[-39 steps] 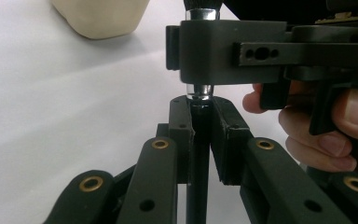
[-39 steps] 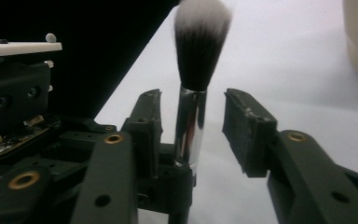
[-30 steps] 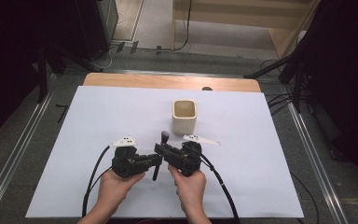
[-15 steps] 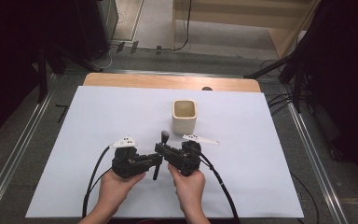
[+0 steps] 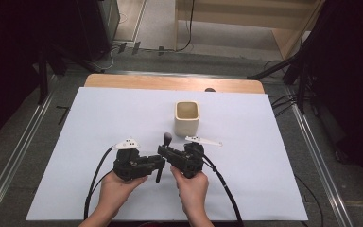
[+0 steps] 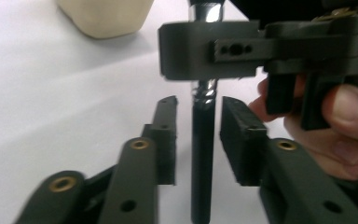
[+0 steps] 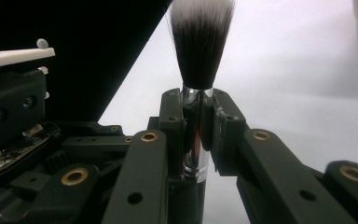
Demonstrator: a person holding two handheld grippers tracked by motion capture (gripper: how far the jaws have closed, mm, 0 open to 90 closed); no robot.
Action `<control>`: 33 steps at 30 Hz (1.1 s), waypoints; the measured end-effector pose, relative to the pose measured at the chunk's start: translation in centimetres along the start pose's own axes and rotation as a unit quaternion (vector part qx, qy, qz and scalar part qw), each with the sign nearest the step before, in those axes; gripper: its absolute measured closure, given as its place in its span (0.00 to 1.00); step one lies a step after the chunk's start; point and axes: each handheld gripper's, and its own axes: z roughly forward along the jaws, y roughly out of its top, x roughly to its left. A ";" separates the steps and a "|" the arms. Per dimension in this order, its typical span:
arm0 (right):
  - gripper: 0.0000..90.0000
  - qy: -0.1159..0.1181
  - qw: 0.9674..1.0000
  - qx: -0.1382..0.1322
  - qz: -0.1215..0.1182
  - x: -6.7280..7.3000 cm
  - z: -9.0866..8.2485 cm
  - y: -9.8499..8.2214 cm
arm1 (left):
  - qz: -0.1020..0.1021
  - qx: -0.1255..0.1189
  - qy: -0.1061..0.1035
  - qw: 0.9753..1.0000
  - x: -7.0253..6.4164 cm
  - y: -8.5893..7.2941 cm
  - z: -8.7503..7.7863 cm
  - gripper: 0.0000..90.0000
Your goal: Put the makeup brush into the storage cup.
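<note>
Black-handled makeup brush (image 7: 198, 60) with chrome ferrule and soft dark bristles: light, stiff stem, slippery metal. Sits just nearer than cream square ceramic cup (image 5: 187, 117) on desk (image 5: 264, 156). Right claw (image 7: 198, 121) clamps ferrule; left claw (image 6: 198, 135), just opening, flanks handle without touching. Best hold: handle below ferrule.

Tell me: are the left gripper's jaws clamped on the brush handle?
No: in the left gripper view the brush handle stands between the left gripper jaws with a gap on each side, and they have just been opening.
</note>
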 end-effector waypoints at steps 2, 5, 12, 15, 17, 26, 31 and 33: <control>0.86 -0.001 1.000 0.000 0.000 -0.1 -0.1 0.1 | -0.003 0.001 -0.002 1.000 0.1 0.1 -0.1 0.66; 0.86 -0.008 1.000 0.001 -0.007 -0.2 -0.1 0.1 | -0.008 0.007 -0.008 1.000 0.4 0.2 -0.3 0.59; 0.86 -0.009 1.000 0.006 -0.013 -0.6 -0.3 0.2 | -0.010 0.009 -0.016 1.000 0.7 0.4 -0.8 0.50; 0.86 -0.004 1.000 0.009 -0.013 -0.9 -0.4 0.4 | -0.008 0.018 -0.023 1.000 0.8 0.5 -0.9 0.43; 0.87 -0.005 1.000 0.009 -0.021 -1.1 -0.5 0.5 | -0.007 0.024 -0.030 0.999 0.9 0.6 -0.9 0.42; 0.87 0.009 0.999 0.027 -0.041 -2.1 -1.3 1.2 | 0.006 0.054 -0.039 0.998 1.4 0.7 -1.5 0.36; 0.87 0.015 0.997 0.037 -0.065 -2.5 -1.6 1.5 | 0.019 0.066 -0.041 0.997 1.5 0.5 -1.7 0.32; 0.87 0.017 0.997 0.043 -0.065 -2.6 -1.8 1.6 | 0.030 0.071 -0.033 0.996 1.4 0.4 -1.8 0.32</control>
